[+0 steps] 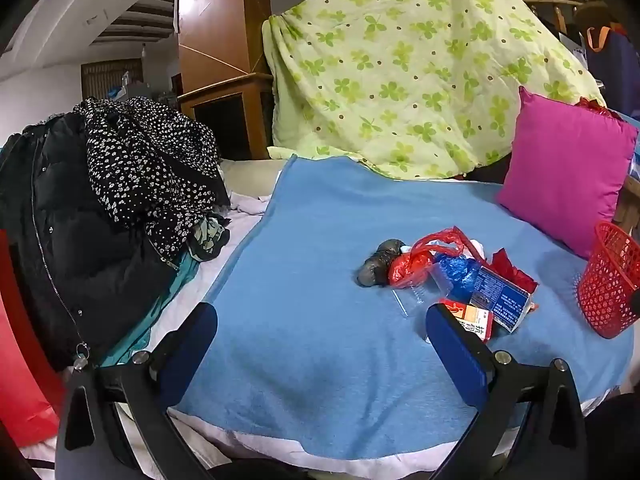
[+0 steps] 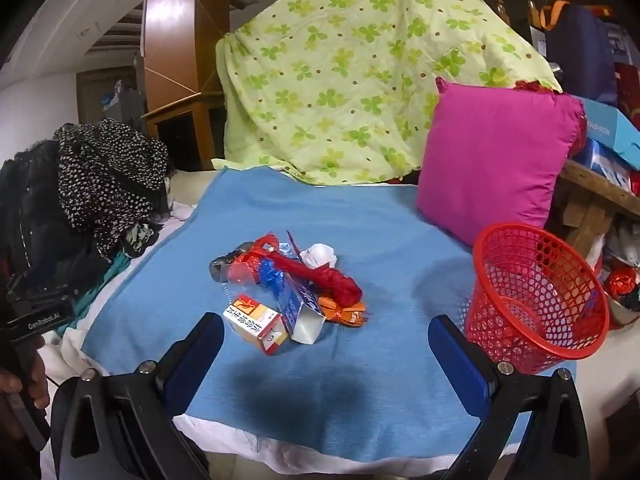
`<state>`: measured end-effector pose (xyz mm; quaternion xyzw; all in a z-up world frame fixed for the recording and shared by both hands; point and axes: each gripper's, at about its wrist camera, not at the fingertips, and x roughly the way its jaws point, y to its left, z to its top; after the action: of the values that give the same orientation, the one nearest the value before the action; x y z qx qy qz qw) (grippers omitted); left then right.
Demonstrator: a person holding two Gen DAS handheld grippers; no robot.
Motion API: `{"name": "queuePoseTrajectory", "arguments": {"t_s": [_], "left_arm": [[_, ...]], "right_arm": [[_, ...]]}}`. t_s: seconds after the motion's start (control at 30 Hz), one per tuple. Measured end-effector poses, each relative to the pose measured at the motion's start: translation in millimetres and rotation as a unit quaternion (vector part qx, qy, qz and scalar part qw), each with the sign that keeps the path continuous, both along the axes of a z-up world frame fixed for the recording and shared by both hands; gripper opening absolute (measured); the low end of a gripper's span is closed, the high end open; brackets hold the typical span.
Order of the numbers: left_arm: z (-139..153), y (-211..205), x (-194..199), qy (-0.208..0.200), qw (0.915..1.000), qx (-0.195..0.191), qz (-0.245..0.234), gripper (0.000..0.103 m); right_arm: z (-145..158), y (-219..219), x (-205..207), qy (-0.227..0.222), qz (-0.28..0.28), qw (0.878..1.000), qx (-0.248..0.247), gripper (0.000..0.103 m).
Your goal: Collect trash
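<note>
- Blue cloth [image 2: 360, 392] covers the bed top, white sheet [image 2: 224, 446] showing under its near edge; both grippers hang over the near edge, angled down.
- L gripper [image 1: 320, 340]: jaws spread wide, nothing btwn them, only bare cloth. Blue pads on black fingers.
- R gripper [image 2: 326, 354]: jaws also wide apart, empty, not touching anything.
- A hand [image 2: 20, 400] at far left of the R view grips the other tool's black body.
- Trash pile [image 2: 288, 288] just ahead of R gripper, slightly left of its centre; from L gripper it's ahead & to the right.
- Nearest piece: orange/white carton [image 2: 258, 326], lying tilted, just ahead of R gripper's left finger; in L view its corner is partly hidden behind L gripper's right finger.
- Blue box [image 2: 300, 306] w/ open white end touches the carton's right side.
- Orange wrapper [image 2: 346, 312] right of that box, red plastic bag [image 2: 320, 276] draped over it.
- Behind: crumpled white paper [image 2: 318, 256], blue foil scrap [image 2: 272, 274], grey bundle [image 1: 378, 262] at the pile's left end.
- Red mesh basket [image 2: 536, 296] tipped, mouth toward camera, just ahead of R gripper's right finger; apart from pile.
- Magenta pillow [image 2: 496, 160] upright behind basket.
- Dark clothes heap [image 1: 120, 184] far left.
- Green clover quilt [image 2: 352, 80] draped at the back.
</note>
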<state>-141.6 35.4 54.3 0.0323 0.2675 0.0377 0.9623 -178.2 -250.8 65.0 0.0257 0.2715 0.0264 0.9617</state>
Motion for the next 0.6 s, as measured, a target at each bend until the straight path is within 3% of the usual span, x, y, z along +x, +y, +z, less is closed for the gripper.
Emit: {"name": "queuePoseTrajectory", "arguments": {"t_s": [0.6], "left_arm": [[-9.8,-18.9,6.6,0.004,0.9995,0.022,-0.023,0.103]], "right_arm": [[-15.1,2.2,11.1,0.01,0.012,1.0,0.02,0.103]]}}
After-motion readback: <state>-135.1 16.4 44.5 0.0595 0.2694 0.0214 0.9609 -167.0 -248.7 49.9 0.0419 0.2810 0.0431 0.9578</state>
